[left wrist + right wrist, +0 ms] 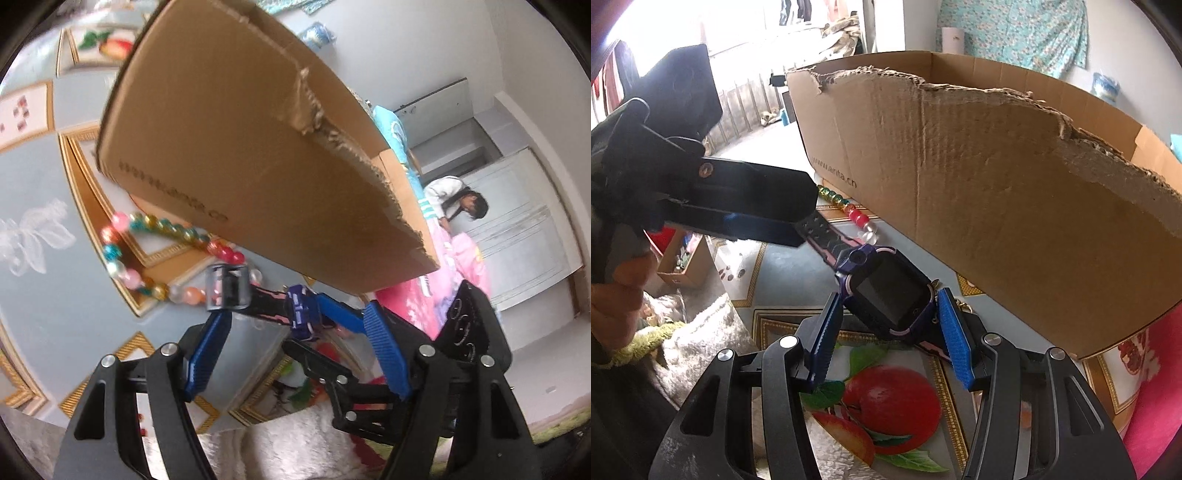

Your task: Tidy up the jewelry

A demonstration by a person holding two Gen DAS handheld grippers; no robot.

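Watch (886, 291), purple-black with dark screen, held just above tablecloth (783, 266), close beside torn cardboard box (997, 184). Right gripper (892, 334) pinches watch body between blue pads. Left gripper (295, 332) spread around strap (266, 306); from right view one finger lies on strap end, firm grip unclear. Bead bracelet (155, 254) lies on cloth against box wall. Step in hand: likely straightening watch before stowing. Next move calls for lifting over ragged box edge, strap kept clear.
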